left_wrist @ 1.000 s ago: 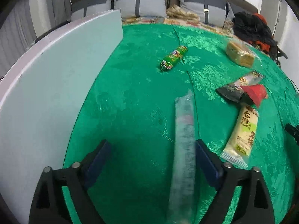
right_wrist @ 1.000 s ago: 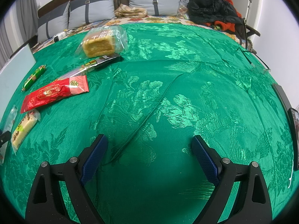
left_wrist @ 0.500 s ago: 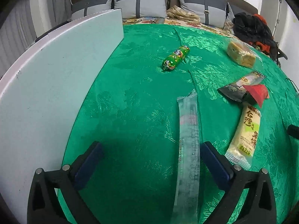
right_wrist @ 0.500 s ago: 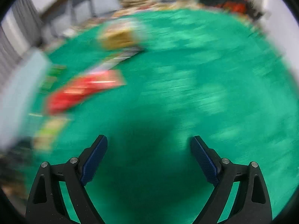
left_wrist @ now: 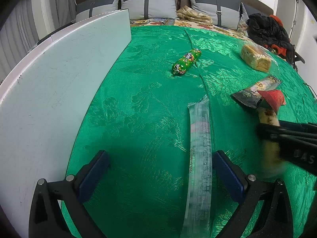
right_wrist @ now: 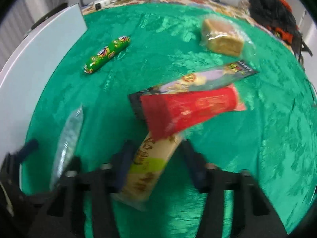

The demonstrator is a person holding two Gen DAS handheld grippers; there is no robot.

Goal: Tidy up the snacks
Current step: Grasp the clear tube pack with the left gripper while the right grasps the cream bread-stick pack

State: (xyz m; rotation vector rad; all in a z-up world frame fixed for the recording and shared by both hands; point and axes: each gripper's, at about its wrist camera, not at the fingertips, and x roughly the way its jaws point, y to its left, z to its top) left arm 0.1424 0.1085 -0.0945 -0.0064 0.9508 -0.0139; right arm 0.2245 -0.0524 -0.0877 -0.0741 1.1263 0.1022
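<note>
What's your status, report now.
Left gripper open over clear packet. Right gripper closing around yellow snack bar. Red packet overlaps its far end.

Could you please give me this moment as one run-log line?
left tongs: open, over clear packet | right tongs: closing around yellow snack bar | green sausage: untouched

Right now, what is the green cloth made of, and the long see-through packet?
Green cloth: looks like woven satin or brocade, shiny, with a raised flower pattern catching the light. See-through packet: probably thin clear plastic film, glossy, with crimped ends and faint print.
</note>
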